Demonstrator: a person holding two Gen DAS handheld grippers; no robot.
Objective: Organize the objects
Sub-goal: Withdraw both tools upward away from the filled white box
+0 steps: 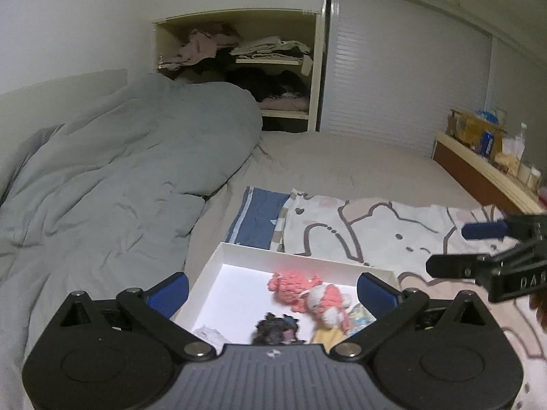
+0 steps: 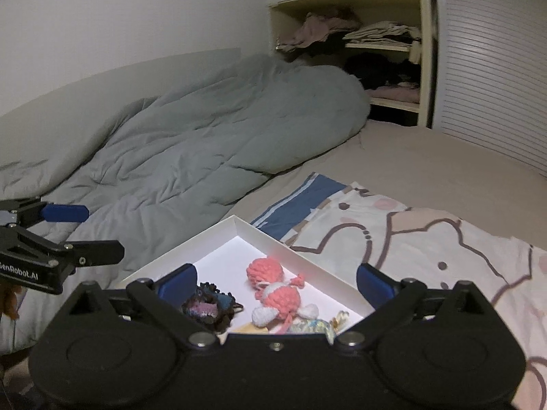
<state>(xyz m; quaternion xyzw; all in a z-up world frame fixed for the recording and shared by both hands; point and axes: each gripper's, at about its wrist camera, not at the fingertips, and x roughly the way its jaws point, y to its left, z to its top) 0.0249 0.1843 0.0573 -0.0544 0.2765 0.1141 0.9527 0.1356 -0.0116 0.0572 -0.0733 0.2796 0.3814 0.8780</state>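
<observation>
Both grippers are hovering over the bed with jaws released and empty, the left gripper (image 1: 270, 288) and right gripper (image 2: 277, 282) each facing the white box (image 2: 218, 235) where the pink doll (image 2: 277, 294) is lying directly ahead, lengthwise toward them.

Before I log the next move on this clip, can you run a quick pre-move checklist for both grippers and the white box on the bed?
1. Left gripper open and empty: ok.
2. Right gripper open and empty: ok.
3. White box flat on the bed, top open: ok.
4. Pink crochet doll inside the box: ok.
5. Dark crochet toy inside the box: ok.
6. Nothing left outside to sort: cannot tell; the gripper bodies hide the box's near end.
</observation>
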